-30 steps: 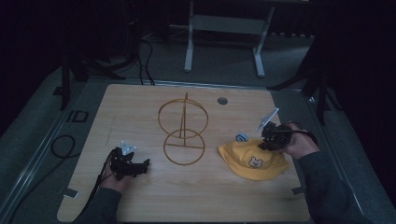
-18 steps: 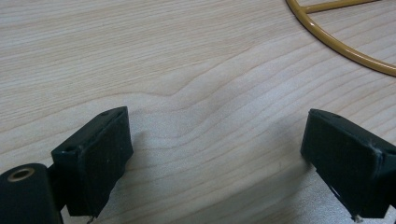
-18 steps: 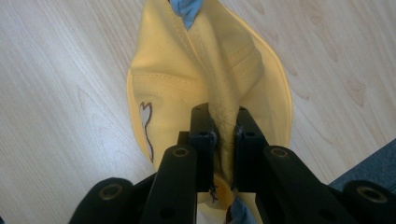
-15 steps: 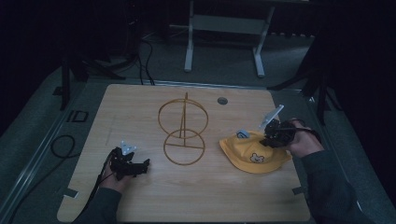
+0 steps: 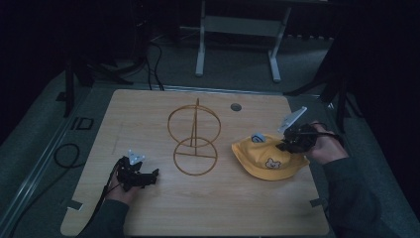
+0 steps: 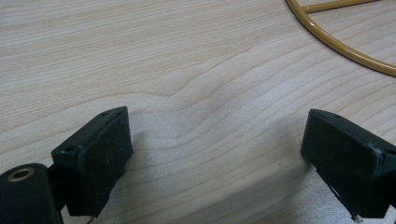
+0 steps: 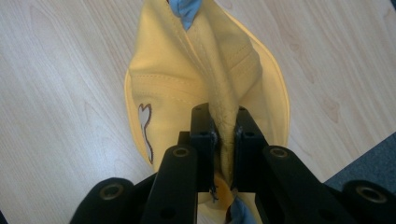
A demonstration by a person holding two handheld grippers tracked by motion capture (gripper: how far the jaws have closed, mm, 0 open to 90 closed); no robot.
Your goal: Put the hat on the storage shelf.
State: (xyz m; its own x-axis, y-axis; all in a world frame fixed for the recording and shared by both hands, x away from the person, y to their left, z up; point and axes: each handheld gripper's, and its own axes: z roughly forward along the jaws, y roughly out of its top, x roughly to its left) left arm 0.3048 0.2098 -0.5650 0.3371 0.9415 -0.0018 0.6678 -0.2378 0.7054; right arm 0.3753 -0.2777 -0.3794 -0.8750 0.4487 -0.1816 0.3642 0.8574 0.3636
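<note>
My right gripper [image 7: 223, 140] pinches the yellow bucket hat [image 5: 270, 158]; the thin fold could slip. Left gripper [image 6: 219, 154] gapes, empty.

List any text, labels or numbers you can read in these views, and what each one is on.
"ID": grey marking beside the table's far-left corner, read from the high view; faint, so not certain.
Yellow hat: a small bear-face patch and a blue tab, pictures, no lettering legible.
Wire stand: no text.
Left tool, open, and right tool, shut on the hat's fabric: no markings legible.
</note>
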